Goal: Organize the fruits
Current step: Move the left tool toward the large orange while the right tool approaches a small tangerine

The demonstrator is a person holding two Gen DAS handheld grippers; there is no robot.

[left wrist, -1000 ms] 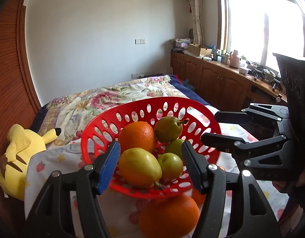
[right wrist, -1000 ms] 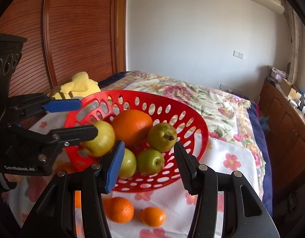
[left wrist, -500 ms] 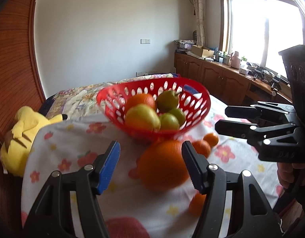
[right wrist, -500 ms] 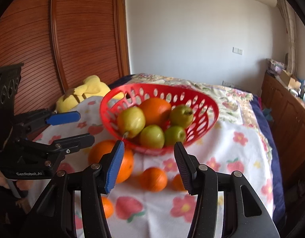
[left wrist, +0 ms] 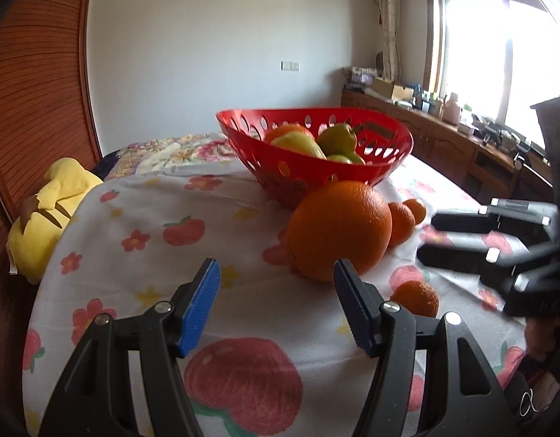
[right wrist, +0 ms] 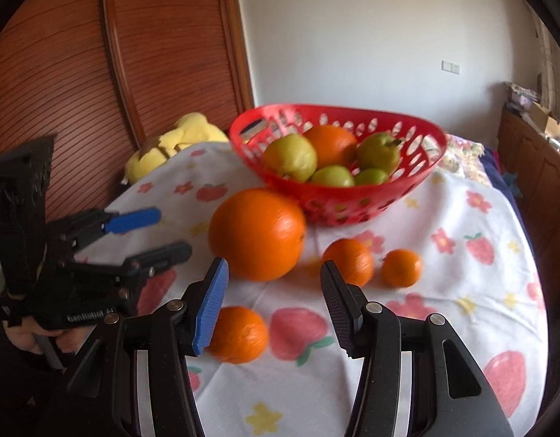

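Note:
A red perforated basket [left wrist: 301,174] [right wrist: 338,200] stands on the flowered cloth and holds pears, green apples and an orange. A large orange [left wrist: 340,231] [right wrist: 256,235] lies on the cloth right in front of it. Two small tangerines [right wrist: 349,260] [right wrist: 402,267] lie to its right, and a third tangerine [right wrist: 239,333] lies nearer, by my right gripper's blue pad. My left gripper [left wrist: 276,280] is open and holds nothing, with the large orange just beyond its right finger. My right gripper [right wrist: 274,276] is open and holds nothing, low over the cloth short of the large orange.
A yellow plush toy [left wrist: 50,204] lies off the cloth's far left edge against a slatted wooden door [right wrist: 61,73]. Wooden cabinets [left wrist: 462,153] with clutter run under the window on the right. A flowered bed [left wrist: 170,151] lies behind the basket.
Both grippers have drawn back from the basket and sunk toward the cloth. The basket now looks farther off, and the large orange and tangerines fill the foreground. Neither gripper's opening looks different.

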